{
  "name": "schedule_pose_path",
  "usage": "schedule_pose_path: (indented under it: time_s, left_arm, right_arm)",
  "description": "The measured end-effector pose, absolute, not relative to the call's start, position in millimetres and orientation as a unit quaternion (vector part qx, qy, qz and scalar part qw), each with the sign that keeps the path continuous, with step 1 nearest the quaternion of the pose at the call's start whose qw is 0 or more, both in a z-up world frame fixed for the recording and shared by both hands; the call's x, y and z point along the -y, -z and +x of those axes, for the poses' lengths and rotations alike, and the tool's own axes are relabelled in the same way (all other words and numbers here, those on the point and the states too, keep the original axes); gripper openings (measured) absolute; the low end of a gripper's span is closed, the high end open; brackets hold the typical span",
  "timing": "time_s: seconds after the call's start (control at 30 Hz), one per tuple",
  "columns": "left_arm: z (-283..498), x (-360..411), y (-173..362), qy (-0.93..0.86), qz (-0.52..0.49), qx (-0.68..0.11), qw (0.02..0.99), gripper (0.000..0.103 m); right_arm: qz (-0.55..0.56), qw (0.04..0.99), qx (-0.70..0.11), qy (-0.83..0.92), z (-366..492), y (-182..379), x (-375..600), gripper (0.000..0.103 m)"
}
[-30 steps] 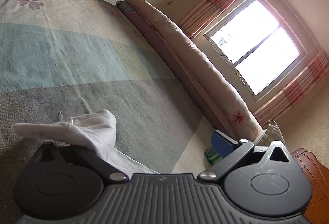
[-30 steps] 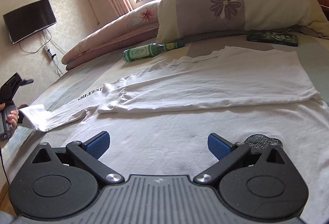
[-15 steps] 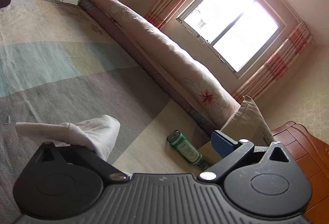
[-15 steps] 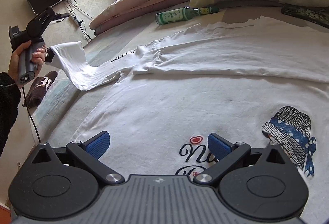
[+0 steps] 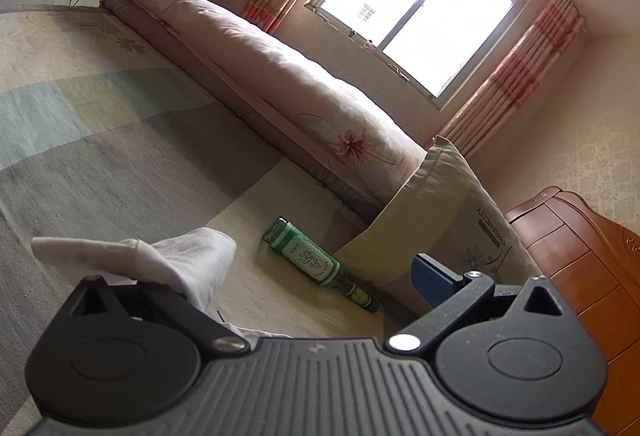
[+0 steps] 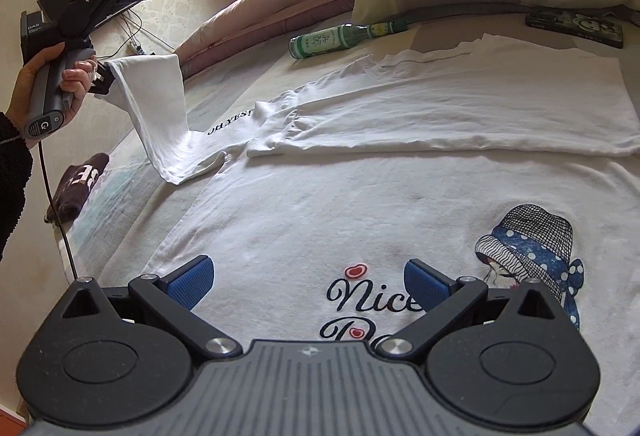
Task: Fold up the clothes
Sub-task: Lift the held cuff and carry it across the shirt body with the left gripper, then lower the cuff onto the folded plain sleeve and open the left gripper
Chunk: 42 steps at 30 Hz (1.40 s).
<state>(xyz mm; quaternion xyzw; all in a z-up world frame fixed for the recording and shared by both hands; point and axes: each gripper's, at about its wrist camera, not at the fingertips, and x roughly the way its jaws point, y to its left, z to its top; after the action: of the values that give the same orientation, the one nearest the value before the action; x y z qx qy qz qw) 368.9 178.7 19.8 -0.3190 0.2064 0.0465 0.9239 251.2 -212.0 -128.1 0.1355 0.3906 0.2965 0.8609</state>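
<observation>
White T-shirt [image 6: 360, 196] lies spread on the bed [image 5: 120, 164] directly ahead of the right gripper [image 6: 306, 276], far side already folded inward. Left gripper [image 6: 100, 84] clamps the sleeve [image 6: 156, 104], raised off to the right gripper's left. Judged step: folding that sleeve inward; next calls for laying it flat. Right gripper is released, empty. Green bottle [image 6: 332, 38] beyond; contents unclear.

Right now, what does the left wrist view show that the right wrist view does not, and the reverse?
Only the left wrist view shows the bright window and orange wooden cabinet. Only the right wrist view shows the printed front of the white T-shirt, the hand holding the left gripper, and a dark phone. Both show the lifted white sleeve, green glass bottle and pink quilt roll.
</observation>
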Motion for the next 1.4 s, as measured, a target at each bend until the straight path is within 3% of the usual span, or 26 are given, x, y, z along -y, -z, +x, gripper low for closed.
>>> schedule_pose_path:
  time_s: [0.83, 1.4]
  left_arm:
    - [427.6, -23.2, -43.6, 0.034, -0.235, -0.269, 0.933, 0.101]
    - [453.5, 64.4, -21.4, 0.079, -0.152, -0.322, 0.931, 0.100]
  right_arm:
    - [0.132, 0.856, -0.413, -0.282, 249.4, 129.4, 233.1, 0.103]
    - [0.141, 0.863, -0.406, -0.267, 247.1, 127.4, 252.9, 0.103]
